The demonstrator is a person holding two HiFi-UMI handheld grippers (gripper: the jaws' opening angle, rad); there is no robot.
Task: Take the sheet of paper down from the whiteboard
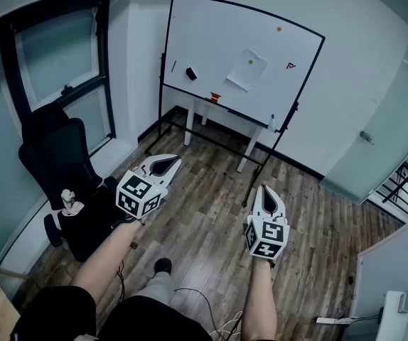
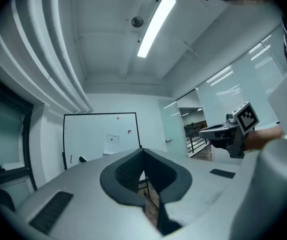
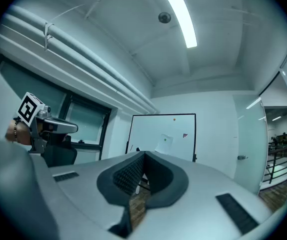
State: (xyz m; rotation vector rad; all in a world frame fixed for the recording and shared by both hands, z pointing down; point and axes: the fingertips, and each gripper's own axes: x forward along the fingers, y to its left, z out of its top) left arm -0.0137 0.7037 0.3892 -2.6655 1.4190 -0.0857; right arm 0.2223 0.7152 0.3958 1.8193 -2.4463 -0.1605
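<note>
Floor (image 1: 211,226): wood-grain planks, matte, running under both tools.

Whiteboard (image 1: 211,41): a glossy white panel in a thin black frame on a wheeled stand, straight ahead of both grippers and well apart from them.

Office chair (image 1: 58,165): black and padded with a rounded back, just off to the left of my left gripper (image 1: 170,162).

Left gripper: smooth grey shell, with ribbed black pads meeting at the tip. The jaws are together with nothing between them.

Right gripper (image 1: 268,189): same build, with the pads pressed tip to tip and empty.

Sheet of paper (image 1: 247,71): a flat white rectangle, slightly tilted, on the board's right half, far ahead of both jaw tips. A small round green magnet (image 1: 250,61) sits near its top.
</note>
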